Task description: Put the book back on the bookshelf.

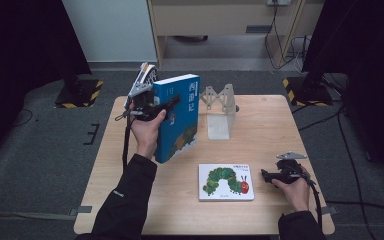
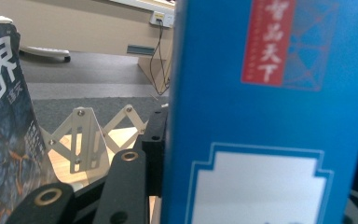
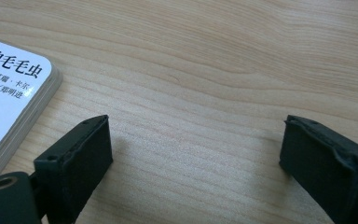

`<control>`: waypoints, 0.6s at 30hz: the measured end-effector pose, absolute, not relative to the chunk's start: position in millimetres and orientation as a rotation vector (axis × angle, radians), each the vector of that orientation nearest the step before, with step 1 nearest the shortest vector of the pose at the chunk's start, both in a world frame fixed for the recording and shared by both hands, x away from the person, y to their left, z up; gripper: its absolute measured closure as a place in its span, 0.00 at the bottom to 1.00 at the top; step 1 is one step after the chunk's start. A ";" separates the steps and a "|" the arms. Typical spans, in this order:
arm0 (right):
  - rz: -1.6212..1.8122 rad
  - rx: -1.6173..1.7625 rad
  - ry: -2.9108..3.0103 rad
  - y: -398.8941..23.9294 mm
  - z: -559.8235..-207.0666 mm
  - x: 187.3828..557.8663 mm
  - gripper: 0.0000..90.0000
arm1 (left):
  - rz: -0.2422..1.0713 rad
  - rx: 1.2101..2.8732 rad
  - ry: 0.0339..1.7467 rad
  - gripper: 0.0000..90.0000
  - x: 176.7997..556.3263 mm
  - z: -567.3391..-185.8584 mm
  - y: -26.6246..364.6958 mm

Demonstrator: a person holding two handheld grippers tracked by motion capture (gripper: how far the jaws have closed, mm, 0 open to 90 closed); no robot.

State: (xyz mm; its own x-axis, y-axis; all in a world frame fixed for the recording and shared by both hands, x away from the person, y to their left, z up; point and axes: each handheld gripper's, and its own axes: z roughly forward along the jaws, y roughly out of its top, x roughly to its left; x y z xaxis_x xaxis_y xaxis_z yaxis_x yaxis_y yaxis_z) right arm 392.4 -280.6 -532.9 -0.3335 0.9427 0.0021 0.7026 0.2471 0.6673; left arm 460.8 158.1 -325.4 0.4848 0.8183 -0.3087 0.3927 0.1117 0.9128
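Note:
My left gripper (image 1: 156, 107) is shut on a tall blue book (image 1: 180, 120), holding it upright over the left half of the table. In the left gripper view the blue book (image 2: 261, 116) stands close against one black jaw. A dark-covered book (image 1: 147, 75) (image 2: 4, 130) sits just beyond that hand; what holds it up I cannot tell. A white picture book with a green caterpillar (image 1: 226, 182) lies flat near the front edge. My right gripper (image 1: 266, 175) (image 3: 196, 154) is open just to its right, low over bare wood, with nothing between the jaws. The picture book's corner (image 3: 9, 93) lies left of those jaws.
A pale metal folding book stand (image 1: 220, 107) (image 2: 86, 140) stands at the back middle of the wooden table (image 1: 265, 125). Behind the table are grey carpet, cables and a wooden cabinet. Dark curtains hang at both sides.

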 end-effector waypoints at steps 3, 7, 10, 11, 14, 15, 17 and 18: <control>0.838 1.495 2.103 -280.7 -535.6 390.9 0.07 | 0.439 1.495 1.127 0.66 468.7 -326.5 153.2; 0.856 1.483 2.086 -281.9 -538.1 390.5 0.05 | 0.467 1.496 1.140 0.66 477.5 -325.9 145.4; 0.871 1.482 2.075 -281.8 -539.4 389.9 0.04 | 0.480 1.483 1.142 0.66 484.1 -326.0 141.7; 0.871 1.482 2.075 -281.8 -539.4 389.9 0.04 | 0.483 1.484 1.145 0.66 486.4 -326.1 140.5; 0.871 1.481 2.075 -281.7 -539.4 390.0 0.04 | 0.492 1.481 1.159 0.66 493.2 -326.2 137.2; 0.872 1.481 2.076 -281.8 -539.5 390.0 0.04 | 0.502 1.466 1.168 0.66 494.8 -327.0 136.4; 0.873 1.479 2.078 -281.8 -539.5 390.1 0.03 | 0.521 1.433 1.180 0.66 499.1 -329.6 135.5; 0.871 1.475 2.090 -281.5 -539.5 390.3 0.02 | 0.525 1.432 1.181 0.66 500.6 -330.2 135.3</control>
State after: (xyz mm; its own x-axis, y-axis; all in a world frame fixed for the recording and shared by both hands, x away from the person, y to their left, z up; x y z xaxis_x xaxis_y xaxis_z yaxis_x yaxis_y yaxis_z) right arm 390.3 -281.5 -539.5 -0.3371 0.9414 0.0061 0.6673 0.2344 0.7070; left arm 500.6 135.3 -330.2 0.3932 0.8690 -0.3005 0.3588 0.1558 0.9203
